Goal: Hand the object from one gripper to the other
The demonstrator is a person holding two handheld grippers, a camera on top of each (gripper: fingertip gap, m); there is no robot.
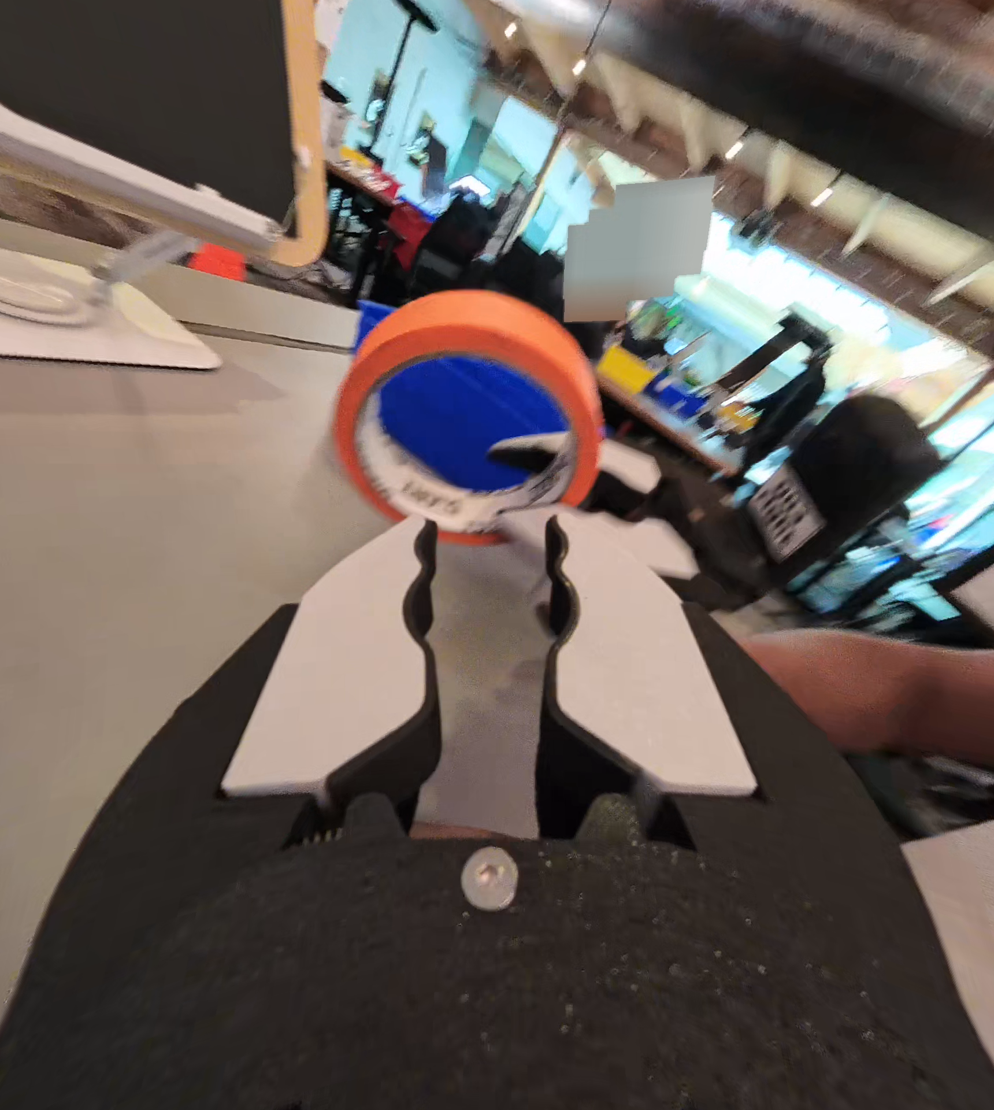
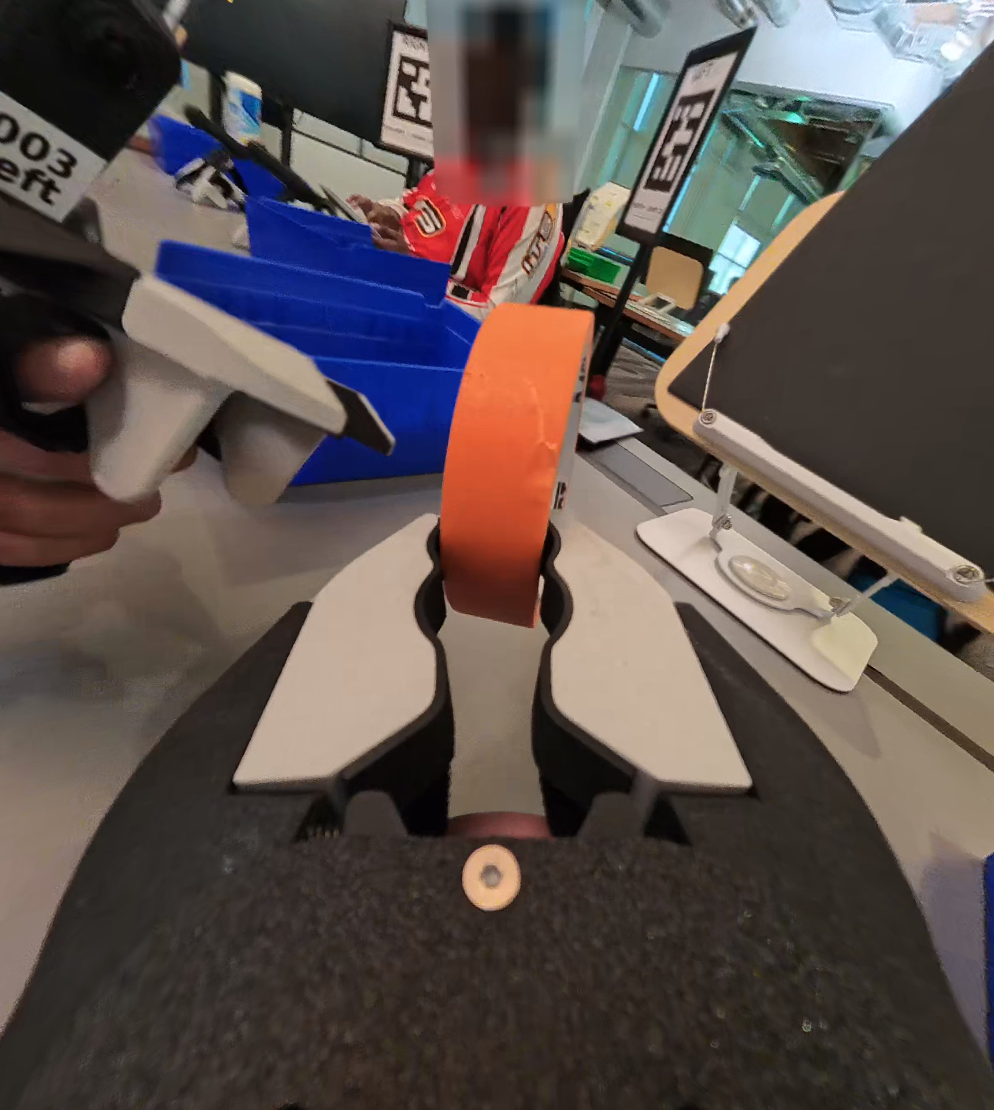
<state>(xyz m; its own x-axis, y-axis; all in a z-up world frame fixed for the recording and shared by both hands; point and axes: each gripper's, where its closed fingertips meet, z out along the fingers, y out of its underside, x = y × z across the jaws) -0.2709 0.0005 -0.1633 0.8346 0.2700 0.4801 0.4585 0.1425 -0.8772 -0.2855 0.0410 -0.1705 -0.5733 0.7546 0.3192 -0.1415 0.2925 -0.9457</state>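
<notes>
An orange tape roll (image 2: 506, 456) stands on edge in my right gripper (image 2: 494, 540), which is shut on its lower rim above the grey table (image 2: 92, 661). In the left wrist view the roll (image 1: 464, 336) faces me with its hole showing, just past my left gripper (image 1: 490, 531). One of the right gripper's fingers (image 1: 626, 474) shows behind the roll. My left gripper is open and empty. In the right wrist view its fingers (image 2: 230, 366) point at the roll from the left, a short gap away.
Blue bins (image 2: 332, 336) stand behind the roll. A black board with a wooden rim (image 2: 903, 300) leans on a white stand (image 2: 753, 600) to the right. A person in a red and white shirt (image 2: 500, 252) sits farther back. A hand (image 2: 14, 492) holds the left gripper. Tip to tip, the grippers are about 5 cm apart.
</notes>
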